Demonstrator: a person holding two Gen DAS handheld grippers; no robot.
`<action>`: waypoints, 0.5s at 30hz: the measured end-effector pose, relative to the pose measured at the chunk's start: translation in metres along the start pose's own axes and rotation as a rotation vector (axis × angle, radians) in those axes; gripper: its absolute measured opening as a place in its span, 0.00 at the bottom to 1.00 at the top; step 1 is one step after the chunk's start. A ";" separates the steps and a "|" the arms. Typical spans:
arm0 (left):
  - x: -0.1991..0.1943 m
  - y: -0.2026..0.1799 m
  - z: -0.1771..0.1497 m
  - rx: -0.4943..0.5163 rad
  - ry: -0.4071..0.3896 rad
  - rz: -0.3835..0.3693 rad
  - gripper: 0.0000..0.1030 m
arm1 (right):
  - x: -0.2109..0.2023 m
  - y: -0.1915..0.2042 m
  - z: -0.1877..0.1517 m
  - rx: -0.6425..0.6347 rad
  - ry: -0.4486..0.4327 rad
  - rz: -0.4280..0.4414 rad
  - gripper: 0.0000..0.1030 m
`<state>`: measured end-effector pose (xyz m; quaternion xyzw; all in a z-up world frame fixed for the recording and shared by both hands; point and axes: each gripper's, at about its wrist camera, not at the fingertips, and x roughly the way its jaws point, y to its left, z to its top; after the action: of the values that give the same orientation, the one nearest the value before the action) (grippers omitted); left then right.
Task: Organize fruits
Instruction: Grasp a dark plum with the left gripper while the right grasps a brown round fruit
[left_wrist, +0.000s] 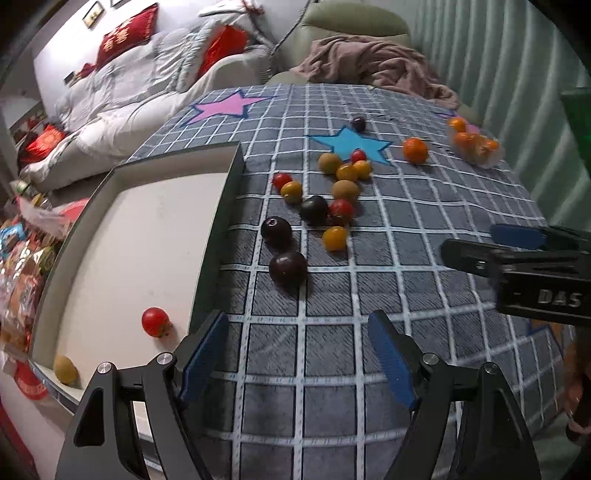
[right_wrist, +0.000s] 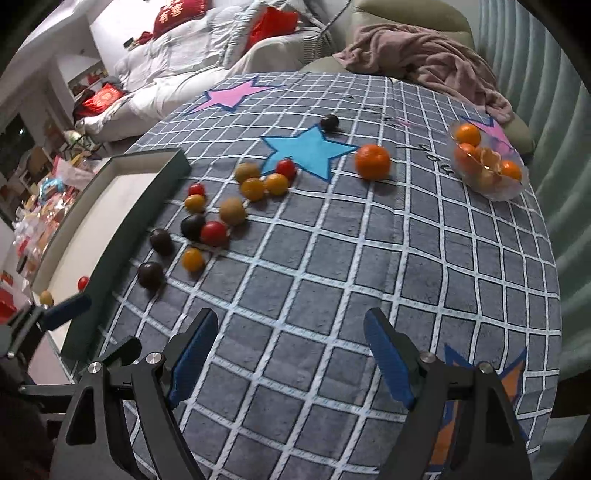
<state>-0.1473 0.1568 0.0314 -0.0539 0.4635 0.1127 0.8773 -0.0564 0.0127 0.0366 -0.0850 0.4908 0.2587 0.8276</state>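
Note:
Several small fruits lie loose on the checked cloth: dark plums (left_wrist: 288, 268) (right_wrist: 150, 275), red tomatoes (left_wrist: 341, 210) (right_wrist: 214, 233), yellow tomatoes (left_wrist: 335, 238) (right_wrist: 192, 259) and brown-green fruits (left_wrist: 345, 190) (right_wrist: 232, 211). A lone orange (left_wrist: 415, 150) (right_wrist: 372, 161) sits farther back. A dark-rimmed white tray (left_wrist: 147, 236) (right_wrist: 122, 206) on the left holds a red tomato (left_wrist: 155, 321) and a brown-green fruit (left_wrist: 65, 369). My left gripper (left_wrist: 297, 354) is open and empty beside the tray's near corner. My right gripper (right_wrist: 290, 354) is open and empty over bare cloth.
A clear bowl (right_wrist: 511, 190) of oranges (left_wrist: 464, 140) stands at the back right. A lone dark plum (right_wrist: 329, 122) lies near the blue star (left_wrist: 351, 144). A pink blanket (right_wrist: 436, 55) is on the chair behind. Snack packets (left_wrist: 22, 266) lie left of the table.

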 end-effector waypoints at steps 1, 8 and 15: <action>0.004 0.000 0.001 -0.010 0.005 0.012 0.77 | 0.003 -0.002 0.001 0.005 0.003 0.002 0.82; 0.025 -0.005 0.006 -0.018 0.022 0.064 0.77 | 0.026 -0.008 0.014 0.010 0.019 0.019 0.82; 0.041 -0.001 0.010 -0.038 0.035 0.073 0.77 | 0.050 0.013 0.028 -0.049 0.028 0.079 0.82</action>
<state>-0.1171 0.1635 0.0029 -0.0553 0.4784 0.1525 0.8630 -0.0225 0.0518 0.0097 -0.0895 0.4988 0.3017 0.8075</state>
